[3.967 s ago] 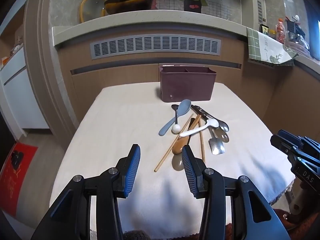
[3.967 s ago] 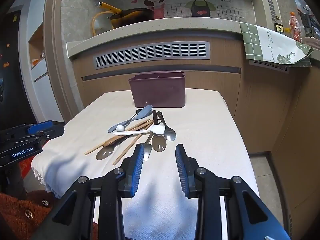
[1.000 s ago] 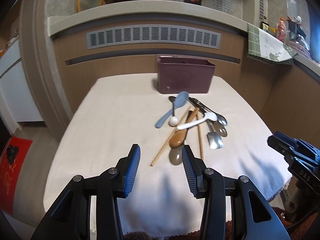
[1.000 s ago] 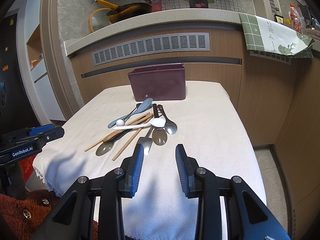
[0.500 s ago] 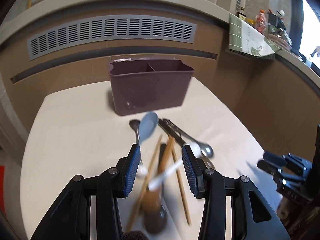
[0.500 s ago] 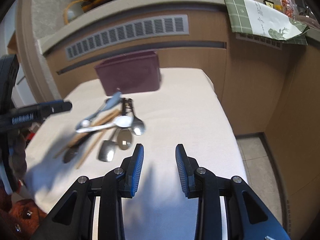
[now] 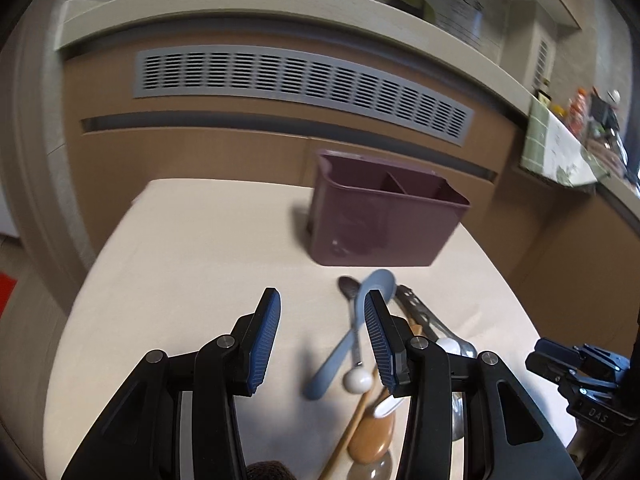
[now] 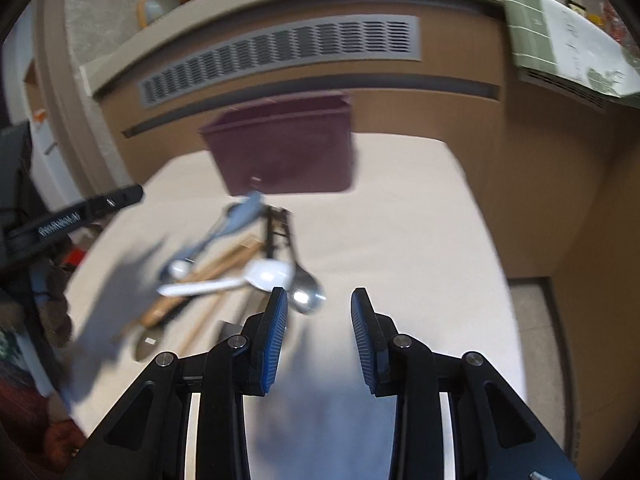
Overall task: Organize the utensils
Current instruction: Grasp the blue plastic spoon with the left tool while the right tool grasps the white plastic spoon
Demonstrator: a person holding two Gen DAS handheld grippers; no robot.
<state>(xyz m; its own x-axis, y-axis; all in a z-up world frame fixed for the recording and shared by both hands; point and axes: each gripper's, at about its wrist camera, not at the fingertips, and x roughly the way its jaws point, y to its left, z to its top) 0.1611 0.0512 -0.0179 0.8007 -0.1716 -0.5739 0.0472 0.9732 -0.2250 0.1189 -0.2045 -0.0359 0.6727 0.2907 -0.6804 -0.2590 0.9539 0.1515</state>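
A maroon divided utensil caddy [image 7: 380,220] stands at the far side of the cloth-covered table [image 7: 192,264]; it also shows in the right wrist view [image 8: 284,152]. A pile of utensils lies in front of it: a blue spoon [image 7: 352,328], a white spoon [image 8: 240,280], a metal spoon [image 8: 306,296], a wooden spoon [image 7: 372,436] and chopsticks [image 8: 208,272]. My left gripper [image 7: 322,312] is open and empty, just left of the pile. My right gripper [image 8: 320,312] is open and empty, just right of the pile.
A wooden counter front with a grey vent grille [image 7: 296,76] rises behind the table. A green checked cloth [image 8: 568,32] hangs off the counter at right. The table's right edge [image 8: 496,240] drops to the floor.
Both grippers have moved forward and lower toward the utensil pile. The left gripper has shifted to the left of the pile; the right gripper has closed in on the metal spoon's side.
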